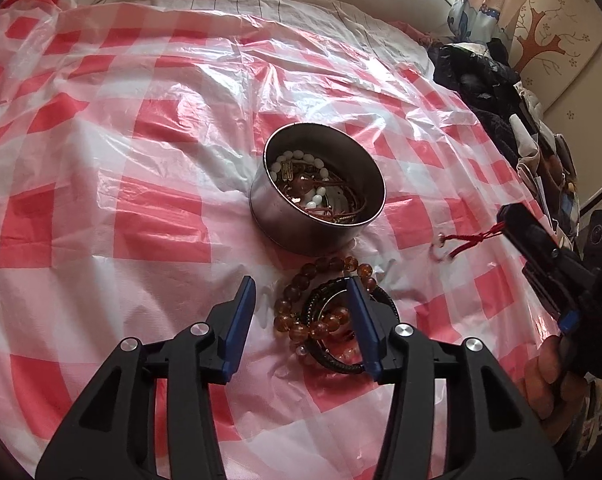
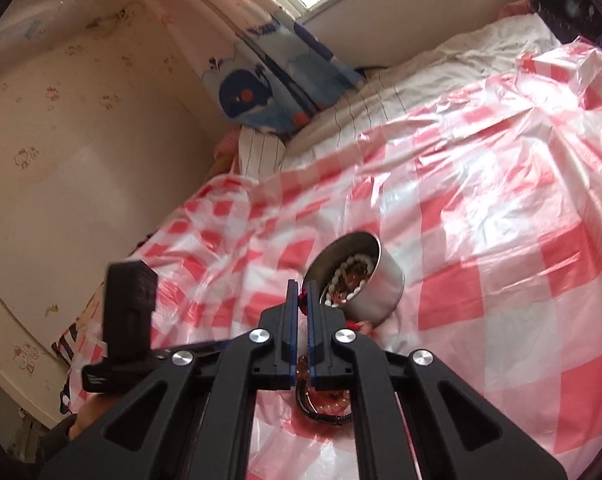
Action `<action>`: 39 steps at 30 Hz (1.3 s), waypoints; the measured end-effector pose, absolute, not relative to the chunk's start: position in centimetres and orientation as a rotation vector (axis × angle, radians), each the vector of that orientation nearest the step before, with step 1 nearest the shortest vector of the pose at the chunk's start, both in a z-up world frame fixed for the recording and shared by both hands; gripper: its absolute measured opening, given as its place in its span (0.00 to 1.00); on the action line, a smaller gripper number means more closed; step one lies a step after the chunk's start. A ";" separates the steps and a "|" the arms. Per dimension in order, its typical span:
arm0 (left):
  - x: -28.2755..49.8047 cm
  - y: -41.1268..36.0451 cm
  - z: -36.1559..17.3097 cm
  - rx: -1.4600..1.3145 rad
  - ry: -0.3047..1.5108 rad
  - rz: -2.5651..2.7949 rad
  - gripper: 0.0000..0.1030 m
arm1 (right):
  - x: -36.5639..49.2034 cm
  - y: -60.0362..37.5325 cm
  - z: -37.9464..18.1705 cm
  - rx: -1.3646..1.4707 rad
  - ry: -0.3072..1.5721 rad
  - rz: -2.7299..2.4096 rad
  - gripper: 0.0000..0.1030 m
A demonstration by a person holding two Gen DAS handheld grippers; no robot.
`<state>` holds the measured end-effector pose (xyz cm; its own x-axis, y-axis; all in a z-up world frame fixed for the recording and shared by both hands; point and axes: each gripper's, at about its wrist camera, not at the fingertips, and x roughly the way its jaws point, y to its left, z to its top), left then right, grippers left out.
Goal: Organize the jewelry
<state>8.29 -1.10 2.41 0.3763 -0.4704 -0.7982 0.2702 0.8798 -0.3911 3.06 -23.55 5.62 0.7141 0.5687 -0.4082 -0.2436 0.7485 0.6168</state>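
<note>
Parted left gripper (image 1: pixel 301 312) over checked plastic sheet (image 1: pixel 101 160); right gripper (image 2: pixel 303 292) pinching red cord (image 1: pixel 475 240).

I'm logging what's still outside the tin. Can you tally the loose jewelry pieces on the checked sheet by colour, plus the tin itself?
Amber bead bracelets: 1 (possibly more, they overlap)
Black bracelets: 1 at least
Red cord piece, pinched in the right gripper: 1
Metal tin: 1
Total: 4 things, 3 of them loose jewelry

Shiny brushed-metal tin (image 1: pixel 279 216), crinkly glossy plastic sheet (image 1: pixel 101 128), glassy amber beads (image 1: pixel 321 268), my tongs matt black plastic.
</note>
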 end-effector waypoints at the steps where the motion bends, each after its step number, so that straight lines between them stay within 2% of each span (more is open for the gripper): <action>1: 8.3 -1.4 2.0 -0.197 1.097 -0.482 0.43 | 3.1 -23.7 5.6 0.572 0.626 0.474 0.04; 7: 7.9 -3.5 0.5 -0.068 1.124 -0.472 0.43 | 3.2 -24.0 5.1 0.584 0.651 0.472 0.04; 8: 7.7 -3.9 0.5 -0.045 1.122 -0.488 0.40 | 3.2 -24.0 5.0 0.582 0.654 0.471 0.04; 9: 7.5 -4.3 0.7 -0.018 1.116 -0.505 0.31 | 3.2 -24.0 4.9 0.581 0.659 0.469 0.04; 12: 7.0 -4.8 2.0 0.033 1.072 -0.518 0.14 | 3.4 -24.0 4.5 0.582 0.678 0.458 0.04; 15: 7.0 -4.4 3.1 0.024 1.036 -0.519 0.07 | 3.5 -24.1 4.1 0.581 0.691 0.448 0.04; 20: 7.6 -3.3 2.5 0.008 1.076 -0.492 0.08 | 3.5 -24.1 4.0 0.579 0.696 0.446 0.04; 21: 7.8 -3.1 2.2 0.000 1.087 -0.477 0.15 | 3.5 -24.1 4.0 0.581 0.696 0.447 0.04; 22: 8.0 -2.9 1.8 -0.017 1.106 -0.471 0.30 | 3.5 -24.1 3.9 0.582 0.698 0.447 0.04; 24: 8.3 -3.0 0.9 -0.043 1.141 -0.476 0.46 | 3.5 -24.1 3.9 0.582 0.698 0.446 0.04; 25: 8.2 -3.2 0.5 -0.045 1.144 -0.483 0.46 | 3.5 -24.1 3.9 0.581 0.701 0.443 0.04; 26: 8.1 -3.5 0.2 -0.033 1.142 -0.488 0.46 | 3.6 -24.2 3.8 0.580 0.704 0.440 0.04; 27: 8.0 -3.8 0.1 -0.020 1.135 -0.492 0.40 | 3.6 -24.2 3.7 0.580 0.711 0.435 0.05; 28: 7.8 -4.1 0.2 -0.015 1.128 -0.514 0.23 | 3.6 -24.3 3.6 0.582 0.716 0.432 0.05; 30: 7.4 -4.3 1.0 0.010 1.096 -0.520 0.10 | 3.7 -24.4 3.4 0.588 0.721 0.430 0.05; 35: 7.4 -2.0 4.3 -0.137 0.996 -0.555 0.10 | 3.6 -24.1 3.7 0.588 0.706 0.462 0.04; 39: 8.1 -0.6 4.3 -0.156 1.019 -0.506 0.11 | 4.1 -23.8 3.1 0.558 0.764 0.422 0.05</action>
